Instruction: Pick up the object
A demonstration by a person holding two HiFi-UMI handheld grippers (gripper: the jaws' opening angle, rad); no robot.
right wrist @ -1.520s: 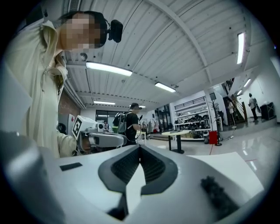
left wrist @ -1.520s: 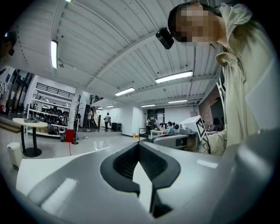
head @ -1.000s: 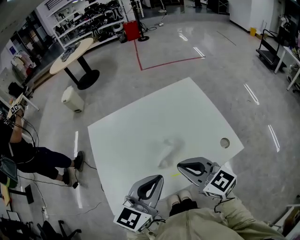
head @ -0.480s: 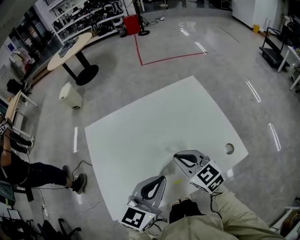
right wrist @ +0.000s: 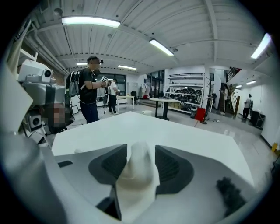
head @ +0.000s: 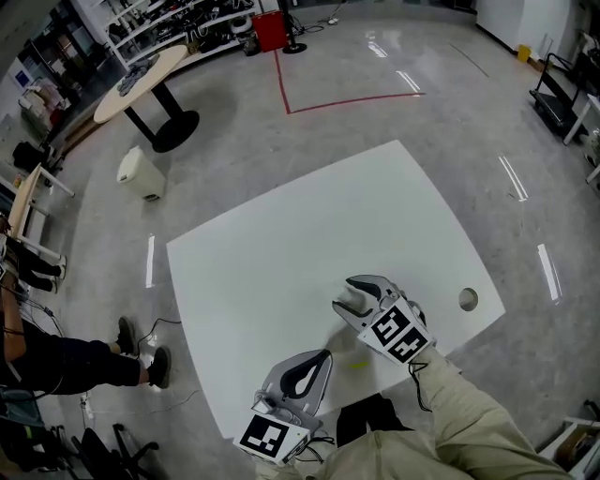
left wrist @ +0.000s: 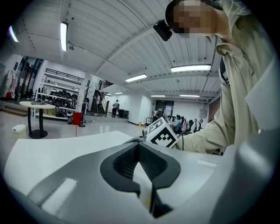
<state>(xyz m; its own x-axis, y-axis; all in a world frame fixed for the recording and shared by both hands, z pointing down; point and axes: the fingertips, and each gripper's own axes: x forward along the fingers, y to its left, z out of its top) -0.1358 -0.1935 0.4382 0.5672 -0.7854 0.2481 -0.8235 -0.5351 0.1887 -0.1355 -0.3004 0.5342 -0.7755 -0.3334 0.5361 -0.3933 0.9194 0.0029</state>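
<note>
Right gripper view: my right gripper [right wrist: 141, 164] has just been spreading its jaws, and the pale lump [right wrist: 135, 183] stands between them, not yet squeezed. It looks soft, light and crushable, so I'd pinch its thick middle gently. It sits by the table's [head: 281, 234] near edge. My left gripper [left wrist: 141, 166] is closed, empty.

A lab hall, with equipment racks [head: 178, 23], taped floor [head: 349, 98], white table [head: 281, 244]

I count: one white table [head: 281, 244], one round hole [head: 468, 300] in it, one pale object [right wrist: 136, 168], one round table [head: 136, 82], one bin [head: 141, 174].
</note>
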